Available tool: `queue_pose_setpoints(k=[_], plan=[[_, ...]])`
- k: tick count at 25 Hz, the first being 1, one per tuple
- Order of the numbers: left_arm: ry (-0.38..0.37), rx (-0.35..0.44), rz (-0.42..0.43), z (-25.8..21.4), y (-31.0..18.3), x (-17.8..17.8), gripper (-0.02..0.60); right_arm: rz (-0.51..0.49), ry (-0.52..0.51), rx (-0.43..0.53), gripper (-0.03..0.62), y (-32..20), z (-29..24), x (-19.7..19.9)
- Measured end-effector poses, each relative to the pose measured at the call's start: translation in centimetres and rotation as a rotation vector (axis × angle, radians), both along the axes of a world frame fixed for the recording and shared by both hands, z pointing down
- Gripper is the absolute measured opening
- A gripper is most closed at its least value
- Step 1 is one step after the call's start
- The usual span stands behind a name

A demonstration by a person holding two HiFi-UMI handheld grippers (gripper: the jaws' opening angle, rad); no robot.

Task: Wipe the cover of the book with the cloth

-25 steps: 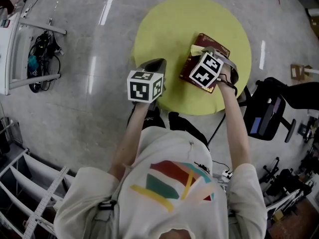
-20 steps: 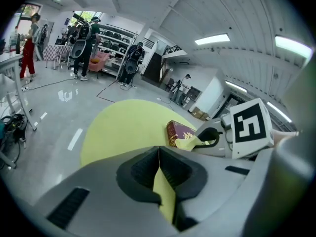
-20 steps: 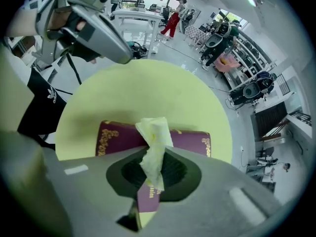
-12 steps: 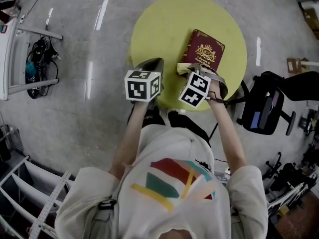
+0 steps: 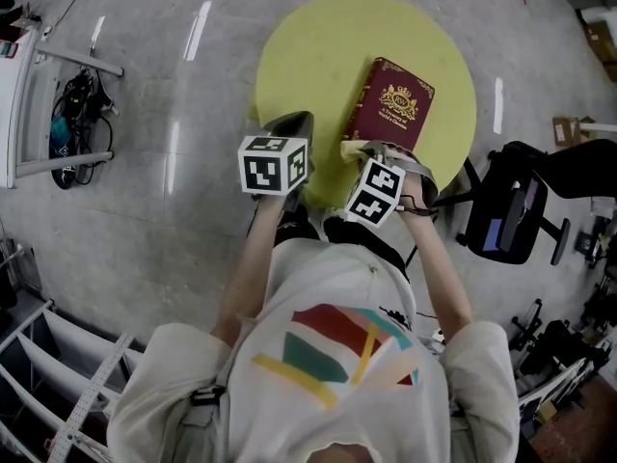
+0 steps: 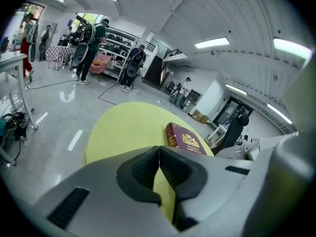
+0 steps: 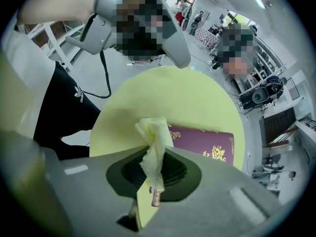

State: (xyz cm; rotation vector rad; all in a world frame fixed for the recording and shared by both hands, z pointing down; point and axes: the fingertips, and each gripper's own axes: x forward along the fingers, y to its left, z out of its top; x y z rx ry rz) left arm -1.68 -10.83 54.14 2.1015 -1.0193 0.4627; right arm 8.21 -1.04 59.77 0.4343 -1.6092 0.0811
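Head view, looking steeply down: a round yellow table (image 5: 308,56) stands on a grey floor (image 5: 174,220). A dark red book (image 5: 390,104) with a gold crest lies closed on the table's right half, cover up. My left hand-held gripper (image 5: 297,123) sits over the table's near left edge, well apart from the book. My right hand-held gripper (image 5: 371,159) points steeply down at the table's near edge, just beside the book's near end. A pale yellow cloth (image 5: 355,149) shows at its tip, beside the book's near corner. A black office chair (image 5: 511,220) stands to the right of the table.

Left gripper view: the two dark pads are pressed together with nothing between them. Beyond them lie the yellow table top and the book, to the right of the pads.

Right gripper view: the jaws pinch the bunched cloth (image 7: 154,142), which stands up from between the pads. The book (image 7: 202,142) lies just behind it, the crest to the right. I cannot tell whether the cloth touches the cover.
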Motion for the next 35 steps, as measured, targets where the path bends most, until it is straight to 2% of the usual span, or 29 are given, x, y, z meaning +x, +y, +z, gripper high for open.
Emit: queue_pose_setpoints(k=[7, 17, 20, 24, 28, 35], plan=[[0.006, 0.003, -0.030, -0.4, 0.3, -0.6, 0.017, -0.021, -0.003, -0.006, 0.029, -0.5, -1.3, 0.5], [0.006, -0.038, -0.081, 1.2, 0.9, -2.9, 0.017, -0.066, 0.071, 0.117, 0.029, -10.6, -4.8, 2.5], [0.006, -0.063, -0.097, 2.1, 1.3, -4.0, 0.017, -0.049, 0.021, 0.125, 0.029, -13.4, -4.8, 2.4], [0.009, -0.088, -0.129, 3.1, 1.4, -5.4, 0.017, 0.027, -0.092, 0.102, 0.029, -16.5, -4.0, 3.8], [-0.001, -0.112, -0.169, 4.1, 1.3, -7.1, 0.017, 0.067, -0.110, 0.135, 0.029, -18.5, -3.7, 5.9], [-0.010, -0.122, -0.197, 4.3, 0.4, -8.3, 0.017, -0.057, -0.090, 0.214, 0.029, -20.8, -3.0, 5.2]])
